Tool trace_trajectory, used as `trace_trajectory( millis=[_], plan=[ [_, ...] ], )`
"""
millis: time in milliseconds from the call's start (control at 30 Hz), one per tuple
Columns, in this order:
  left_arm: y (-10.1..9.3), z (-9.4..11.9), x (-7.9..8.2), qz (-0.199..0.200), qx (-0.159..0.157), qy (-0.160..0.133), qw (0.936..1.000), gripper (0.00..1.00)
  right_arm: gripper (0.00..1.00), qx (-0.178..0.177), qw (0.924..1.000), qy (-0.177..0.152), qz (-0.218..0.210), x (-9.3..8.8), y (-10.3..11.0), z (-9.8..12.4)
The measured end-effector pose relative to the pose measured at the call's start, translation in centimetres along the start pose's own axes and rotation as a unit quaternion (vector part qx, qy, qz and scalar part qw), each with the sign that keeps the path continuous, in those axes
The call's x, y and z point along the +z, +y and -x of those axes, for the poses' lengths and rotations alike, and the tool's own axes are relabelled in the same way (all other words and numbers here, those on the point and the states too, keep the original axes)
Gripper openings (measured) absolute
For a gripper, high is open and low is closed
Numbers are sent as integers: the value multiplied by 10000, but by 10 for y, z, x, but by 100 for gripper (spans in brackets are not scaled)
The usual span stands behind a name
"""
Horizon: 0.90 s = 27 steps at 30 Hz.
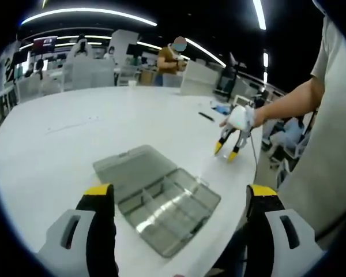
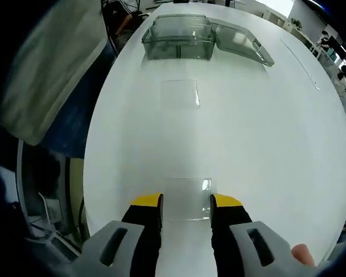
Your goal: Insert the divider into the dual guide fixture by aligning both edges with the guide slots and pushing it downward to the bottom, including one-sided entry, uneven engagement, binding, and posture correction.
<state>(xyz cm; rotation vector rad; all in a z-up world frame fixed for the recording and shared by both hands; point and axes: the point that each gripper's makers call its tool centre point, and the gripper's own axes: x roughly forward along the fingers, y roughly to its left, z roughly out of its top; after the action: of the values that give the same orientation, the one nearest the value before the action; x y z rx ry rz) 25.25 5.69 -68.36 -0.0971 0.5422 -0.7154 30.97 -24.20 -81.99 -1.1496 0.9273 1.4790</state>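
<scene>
Clear divider (image 2: 187, 199) lies flat on the bench (image 2: 265, 127), just ahead of the spread right hand-held gripper (image 2: 186, 209); lift one edge gently. Fixture (image 1: 158, 199) sits between the spread left hand-held gripper (image 1: 181, 202) jaws.

One clear box (image 2: 179, 37) — two clear dividers (image 2: 181, 93) — two grippers (image 2: 185, 209).
</scene>
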Motion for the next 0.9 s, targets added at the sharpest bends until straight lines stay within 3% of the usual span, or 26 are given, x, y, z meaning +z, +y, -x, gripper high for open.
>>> trace_trajectory(
  millis=[500,900],
  plan=[
    [-1,-1,2,2,-5,11,10000,92,27,-20,9999,24,-113,1,-2,0],
    [-5,-12,1,-6,-136,101,9999,90,27,-97,9994,-166,-280,11,-4,9]
  ],
)
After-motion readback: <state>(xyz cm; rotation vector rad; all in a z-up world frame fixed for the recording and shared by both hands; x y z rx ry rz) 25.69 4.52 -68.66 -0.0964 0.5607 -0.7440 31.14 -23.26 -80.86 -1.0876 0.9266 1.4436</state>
